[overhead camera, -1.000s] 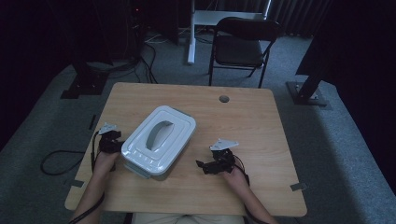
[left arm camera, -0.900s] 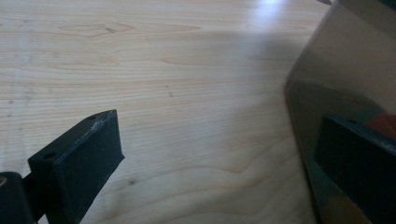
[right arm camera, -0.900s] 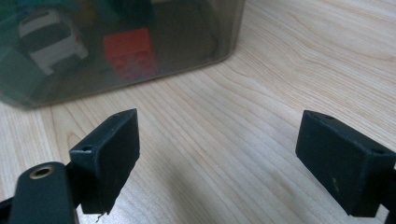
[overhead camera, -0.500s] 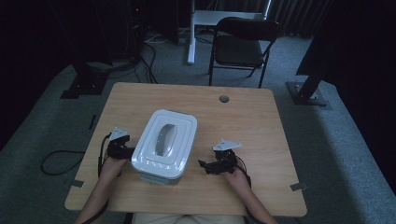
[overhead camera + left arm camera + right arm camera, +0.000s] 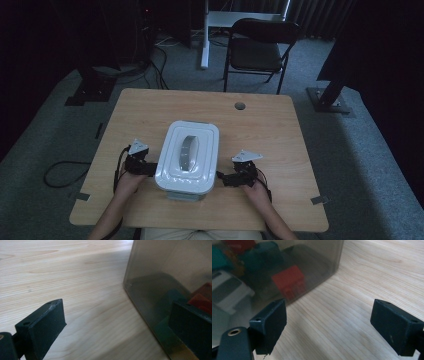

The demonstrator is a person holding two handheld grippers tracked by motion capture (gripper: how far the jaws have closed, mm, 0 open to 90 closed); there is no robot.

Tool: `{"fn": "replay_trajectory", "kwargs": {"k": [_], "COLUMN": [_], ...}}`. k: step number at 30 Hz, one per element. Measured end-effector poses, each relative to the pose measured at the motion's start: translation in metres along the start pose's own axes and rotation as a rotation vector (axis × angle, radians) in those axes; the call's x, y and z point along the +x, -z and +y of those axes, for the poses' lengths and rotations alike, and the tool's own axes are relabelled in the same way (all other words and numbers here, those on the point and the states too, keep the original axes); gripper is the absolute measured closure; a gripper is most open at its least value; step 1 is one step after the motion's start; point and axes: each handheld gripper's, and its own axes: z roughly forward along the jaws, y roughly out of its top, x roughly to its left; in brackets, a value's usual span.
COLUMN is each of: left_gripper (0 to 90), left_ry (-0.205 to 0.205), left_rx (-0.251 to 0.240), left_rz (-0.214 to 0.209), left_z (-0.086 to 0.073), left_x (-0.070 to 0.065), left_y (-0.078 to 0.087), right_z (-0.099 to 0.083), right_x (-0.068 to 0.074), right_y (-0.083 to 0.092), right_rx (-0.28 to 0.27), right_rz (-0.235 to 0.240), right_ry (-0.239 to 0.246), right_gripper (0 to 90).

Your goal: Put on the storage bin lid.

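I held my left gripper (image 5: 149,168) and right gripper (image 5: 225,178) spread wide, flanking the lidded box (image 5: 187,159) on the table (image 5: 270,125)

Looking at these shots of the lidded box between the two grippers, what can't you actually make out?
- What lies inside the box: in the high view the white lid covers it.
- The coloured pieces: in both gripper views the cloudy wall blurs them into red and teal blobs.
- Whether the left gripper touches the box: too small in the high view.
- The small dark spot on the table: too small to identify.
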Motion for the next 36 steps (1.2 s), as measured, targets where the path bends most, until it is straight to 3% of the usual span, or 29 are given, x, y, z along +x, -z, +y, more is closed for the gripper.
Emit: {"fn": "replay_trajectory", "kwargs": {"k": [21, 36], "left_gripper": [2.0, 2.0], "left_ry": [-0.071, -0.094], "left_rx": [0.026, 0.038], "left_rz": [-0.064, -0.095], "left_z": [0.013, 0.018], "left_x": [-0.044, -0.062], "left_y": [-0.022, -0.033], "right_z": [-0.017, -0.026], "right_x": [-0.027, -0.042], "right_y": [0.025, 0.034], "right_rx": [0.018, 0.038], "right_rz": [-0.073, -0.115], "right_ry": [-0.012, -0.028], "right_gripper": [13.4, 14.2]}}
